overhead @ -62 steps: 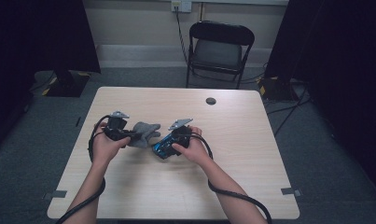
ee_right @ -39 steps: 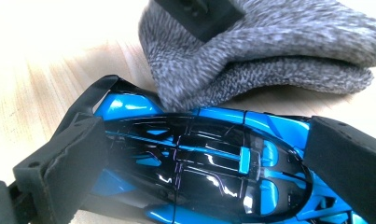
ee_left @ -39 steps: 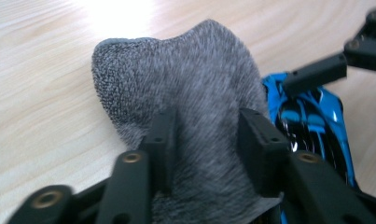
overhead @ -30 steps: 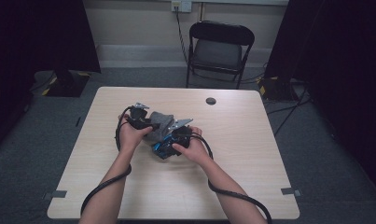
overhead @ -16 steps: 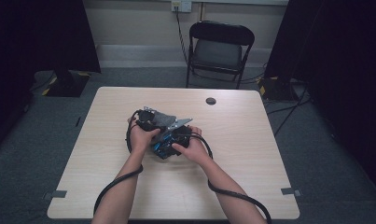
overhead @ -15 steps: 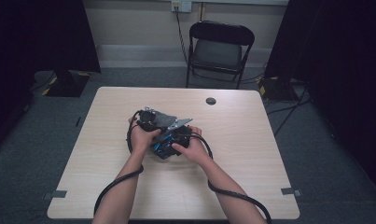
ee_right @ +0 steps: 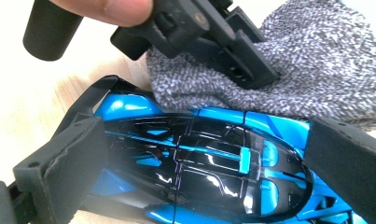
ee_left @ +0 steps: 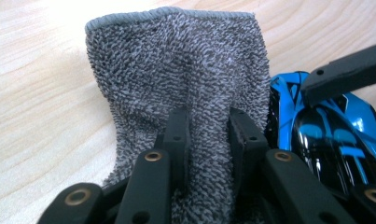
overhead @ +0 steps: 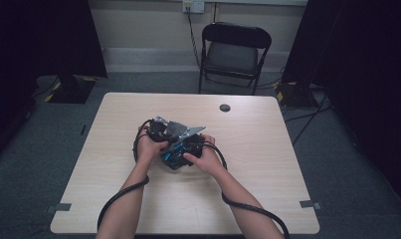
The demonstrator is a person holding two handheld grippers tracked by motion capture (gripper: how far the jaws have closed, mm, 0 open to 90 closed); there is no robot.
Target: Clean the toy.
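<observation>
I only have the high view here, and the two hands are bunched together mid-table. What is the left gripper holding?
Observer: The left gripper pinches a grey terry cloth; its jaws have just been closing on it.
Operator: And the right one?
Observer: The right gripper clamps a blue and black toy car by its two ends.
Operator: Is the cloth on the car?
Observer: It lies against the car's side.

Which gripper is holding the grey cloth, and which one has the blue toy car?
The left gripper pinches the grey cloth; its jaws have just been closing. The right gripper clamps the blue toy car.
</observation>
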